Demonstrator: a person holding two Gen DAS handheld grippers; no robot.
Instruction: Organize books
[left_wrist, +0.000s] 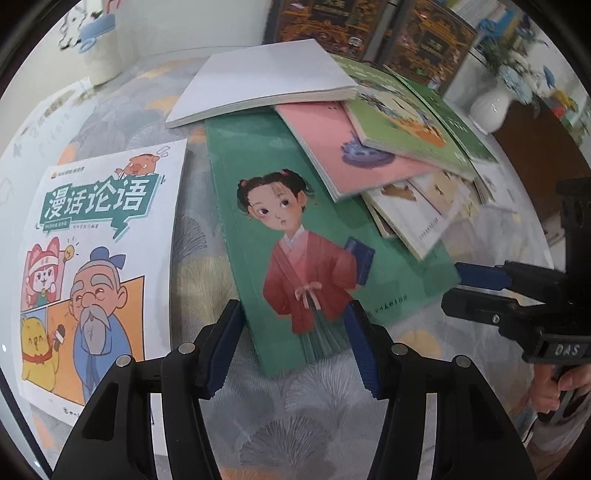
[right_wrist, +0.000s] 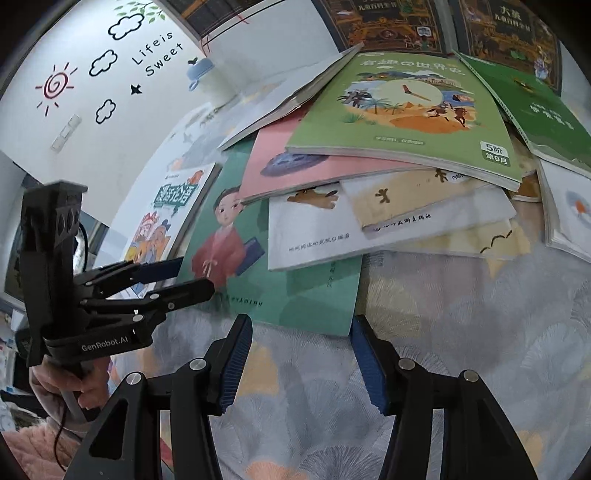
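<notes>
**Centrally, a loose heap of books on a patterned bench**

Centrally placed, the teal book (left_wrist: 295, 236) with a girl in a red robe lies flat on the bench (right_wrist: 461, 332), its far end tucked under a pink book (left_wrist: 332, 147) and a light-green book (right_wrist: 406, 110). Left tongs (left_wrist: 291, 343) hover over its near edge, jaws apart, nothing clamped. Right tongs (right_wrist: 301, 363) hang above the bare cloth just beside the same book's corner, jaws likewise apart and empty. A white comic book (left_wrist: 96, 258) lies separately to the left; a plain white book (left_wrist: 258, 81) tops the heap's far side. A white vase (left_wrist: 491, 107) stands behind.
</notes>
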